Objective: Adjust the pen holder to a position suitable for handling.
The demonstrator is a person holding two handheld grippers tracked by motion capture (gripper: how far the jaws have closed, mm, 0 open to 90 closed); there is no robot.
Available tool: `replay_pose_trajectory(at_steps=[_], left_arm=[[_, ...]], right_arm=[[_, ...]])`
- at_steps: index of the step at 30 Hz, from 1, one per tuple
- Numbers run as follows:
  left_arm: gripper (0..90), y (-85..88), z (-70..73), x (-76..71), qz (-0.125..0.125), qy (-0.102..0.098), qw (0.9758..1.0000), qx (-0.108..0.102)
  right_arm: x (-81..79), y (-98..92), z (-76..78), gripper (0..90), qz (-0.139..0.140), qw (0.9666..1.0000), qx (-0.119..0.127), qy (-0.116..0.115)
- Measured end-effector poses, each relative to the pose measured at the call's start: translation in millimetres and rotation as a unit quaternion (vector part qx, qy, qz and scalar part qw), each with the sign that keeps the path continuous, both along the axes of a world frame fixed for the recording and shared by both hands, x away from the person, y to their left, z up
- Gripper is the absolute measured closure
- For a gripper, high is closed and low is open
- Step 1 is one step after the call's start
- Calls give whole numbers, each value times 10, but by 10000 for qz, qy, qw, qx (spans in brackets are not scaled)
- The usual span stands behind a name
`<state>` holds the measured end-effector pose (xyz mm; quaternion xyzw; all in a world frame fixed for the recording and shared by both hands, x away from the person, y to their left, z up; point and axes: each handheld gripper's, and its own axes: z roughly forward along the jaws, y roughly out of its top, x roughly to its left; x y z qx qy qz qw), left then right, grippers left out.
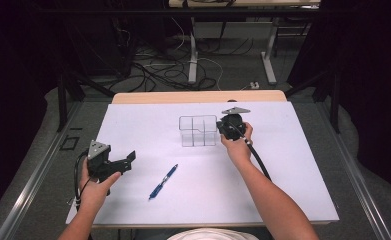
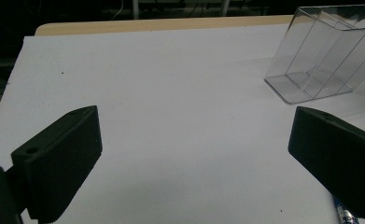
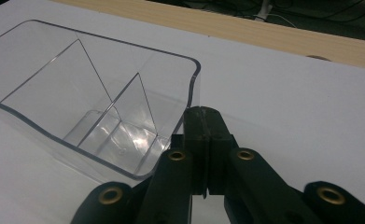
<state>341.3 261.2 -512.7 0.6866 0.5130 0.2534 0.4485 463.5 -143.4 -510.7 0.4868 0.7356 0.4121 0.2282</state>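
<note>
A: Where are we now?

B: Our right claw (image 1: 223, 126) is just beside the clear plastic organizer (image 1: 198, 131), at its right wall. Its jaws are pressed together. In the right gripper view we can't tell if a bit of the wall is caught between them or if they only touch it.

A: And our left claw (image 1: 125, 161)?

B: It is spread wide and holds nothing. It hovers low over the white surface (image 1: 283, 170), near the left edge, well apart from the organizer.

A: Where is the pen?

B: The blue pen (image 1: 163, 182) lies flat on the surface, between our two hands and closer to us than the organizer.

A: So which step is this?

B: Nobody told us the job. Our guess is that the pen goes into the organizer. We think the right claw steadies the box while the left one gets ready to grab the pen.

A: What does the next move need?

B: We think the left claw must turn toward the pen, come down over it, and close across its thin body.

A: What do the views tell us?

B: The right gripper view shows the walls that split the organizer (image 3: 101, 102) into parts, all empty. The left gripper view shows the pen's tip (image 2: 346, 215) peeking by one jaw. The high view shows the whole pen.
</note>
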Motion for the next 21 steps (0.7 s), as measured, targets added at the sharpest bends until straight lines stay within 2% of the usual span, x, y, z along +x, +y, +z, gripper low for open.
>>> replay_pose_trajectory(at_steps=[3, 11, 15, 21], left_arm=[[28, 9, -3, 1, 8, 12, 10000, -3], [33, 11, 2, -7, 44, 6, 10000, -8], [34, 10, -1, -10, 53, 28, 10000, -1], [36, 11, 3, -14, 62, 14, 10000, -37]], right_arm=[[4, -9, -1, 896, -1, 10000, 54, 18], [-63, -30, 90, 820, 103, 9997, -37, -217], [-102, -43, 142, 797, 142, 9994, -41, -300], [-187, -108, 192, 713, 194, 9989, 2, -422]])
